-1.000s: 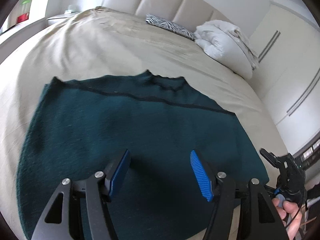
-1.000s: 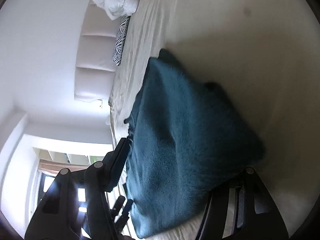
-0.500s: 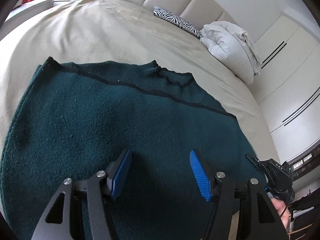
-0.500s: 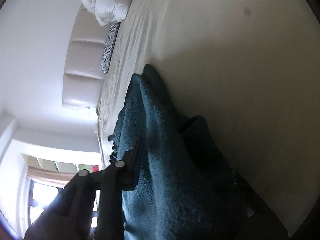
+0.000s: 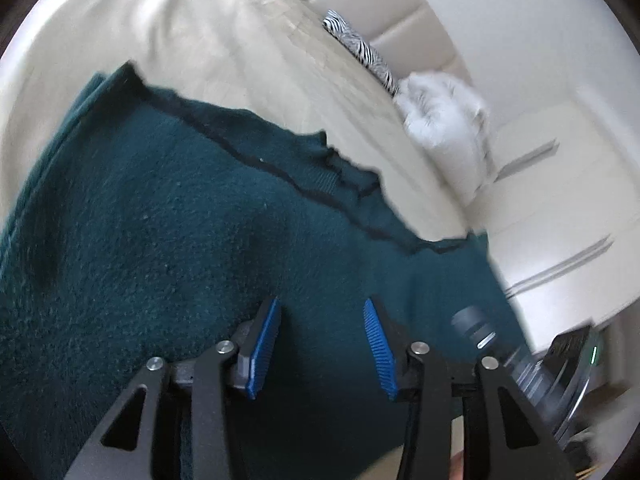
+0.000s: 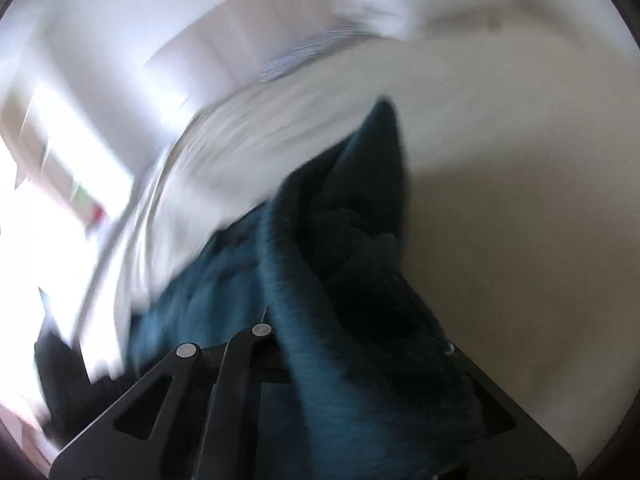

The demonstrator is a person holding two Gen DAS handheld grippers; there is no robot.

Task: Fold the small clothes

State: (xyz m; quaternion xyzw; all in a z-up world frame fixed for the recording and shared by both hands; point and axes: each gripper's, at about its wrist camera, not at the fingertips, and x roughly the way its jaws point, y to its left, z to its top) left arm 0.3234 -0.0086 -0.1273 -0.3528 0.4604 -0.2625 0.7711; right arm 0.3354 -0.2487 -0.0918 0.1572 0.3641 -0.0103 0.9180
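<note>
The sweater point(image 5: 168, 248) is a dark teal, fleecy knit lying on the bed point(image 5: 224, 52). Most of it spreads ahead of and to the left of the left claw point(image 5: 320, 344), with its collar point(image 5: 340, 172) further ahead, toward the headboard. The left claw hovers just above the cloth with its blue pads point(image 5: 264, 352) parted and nothing between them.

In the right wrist view the same sweater point(image 6: 360, 280) rises in a thick fold straight out of the right claw point(image 6: 352, 364). The cloth covers the fingertips, so the pads are hidden, but the fabric drapes up from between the arms and lifts off the bed point(image 6: 520, 220). I judge that claw to be gripping the sweater's edge. This view is blurred by motion.

The sweater looks soft, limp and fairly thick. It should be light enough for one claw to lift, but it will sag and bunch and not hold a line. The pile looks grippy, not slick, so a pinch ought to hold. It also clings to itself, so layers may drag along. Nothing about it seems fragile.

The best hold is probably on an edge or corner, where the pads can close on a single or double layer. For the left claw, the hem close below it, or the side edge to its left, seems the natural place. Pinching the middle of the panel would only gather a lump.
</note>
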